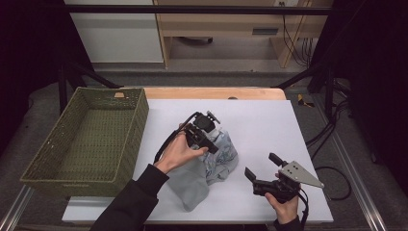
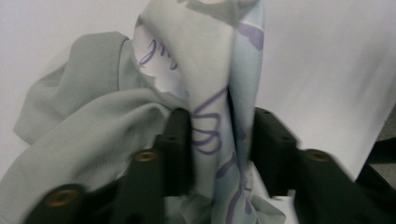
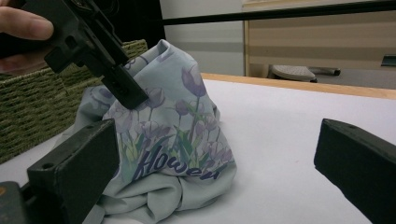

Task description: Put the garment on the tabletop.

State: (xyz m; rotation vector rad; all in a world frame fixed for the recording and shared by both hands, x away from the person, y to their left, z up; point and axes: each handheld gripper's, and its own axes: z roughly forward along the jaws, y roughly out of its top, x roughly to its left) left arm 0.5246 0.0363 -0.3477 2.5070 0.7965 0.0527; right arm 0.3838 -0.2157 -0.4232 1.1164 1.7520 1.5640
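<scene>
The shirt is soft, light and floppy, so it will sag wherever it is lifted; a bunched fold gives the surest hold. It is pale grey-blue, printed with purple tulips and lettering, crumpled mid-tabletop. The left claw pinches a raised fold. At four o'clock, the right claw gapes wide, empty.

Basket at the table's left edge; garment mid-table; right tool right of it.
</scene>
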